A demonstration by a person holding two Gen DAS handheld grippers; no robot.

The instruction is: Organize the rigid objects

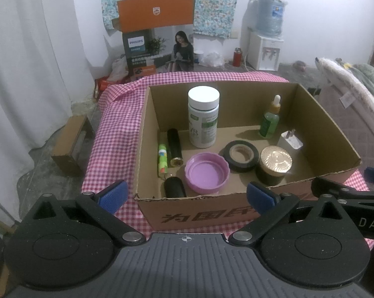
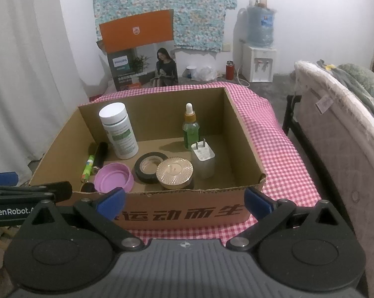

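The open brown cardboard box point(image 1: 323, 134) on the pink-checked counter point(image 1: 117, 134) holds all items. The tall white-capped plastic bottle point(image 1: 203, 116) looks light, stiff and smooth: grip mid-body. The glass-like green dropper bottle point(image 2: 191, 130) looks fragile: grip its body. Left gripper point(image 1: 185, 193) and right gripper point(image 2: 184, 197) hover before the box, fingers apart, empty.

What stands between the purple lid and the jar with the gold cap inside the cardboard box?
The black tape roll lies flat between the purple lid and the gold-capped jar, in the cardboard box. The left wrist view shows this most clearly.
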